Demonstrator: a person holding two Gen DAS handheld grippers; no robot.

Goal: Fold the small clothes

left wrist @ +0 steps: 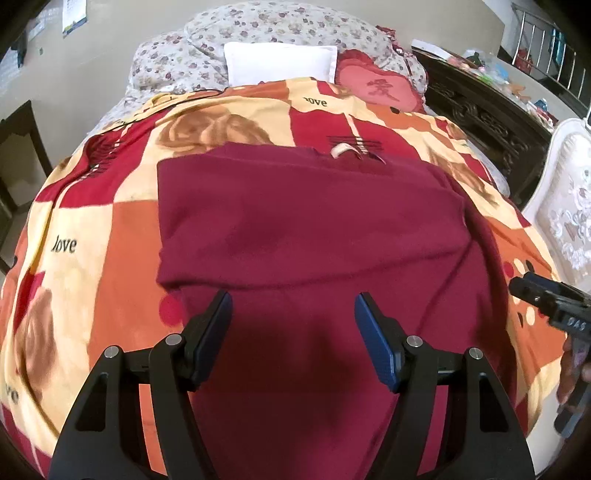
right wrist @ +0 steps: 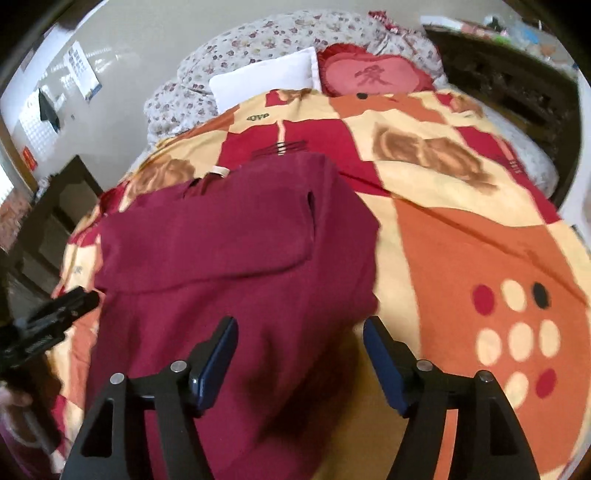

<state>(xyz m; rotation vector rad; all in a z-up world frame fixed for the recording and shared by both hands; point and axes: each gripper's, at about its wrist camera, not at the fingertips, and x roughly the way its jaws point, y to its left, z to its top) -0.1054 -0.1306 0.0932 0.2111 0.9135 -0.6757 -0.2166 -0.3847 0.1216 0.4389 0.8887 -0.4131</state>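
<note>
A dark red garment (left wrist: 310, 229) lies spread on the patterned bedspread (left wrist: 85, 229), with an upper layer folded over its near part. A white collar label (left wrist: 341, 149) shows at its far edge. My left gripper (left wrist: 293, 304) is open and empty, hovering above the garment's near part. The right gripper shows at the right edge of the left wrist view (left wrist: 546, 299). In the right wrist view the garment (right wrist: 229, 240) fills the left half. My right gripper (right wrist: 300, 328) is open and empty over the garment's right edge. The left gripper (right wrist: 55, 314) shows at the left.
A white pillow (left wrist: 280, 62), a red heart cushion (left wrist: 380, 90) and a flowered quilt (left wrist: 258, 26) lie at the bed's head. A dark carved headboard (left wrist: 487, 118) runs along the right. A white padded chair (left wrist: 565, 206) stands at far right. Dark furniture (right wrist: 55, 206) stands left of the bed.
</note>
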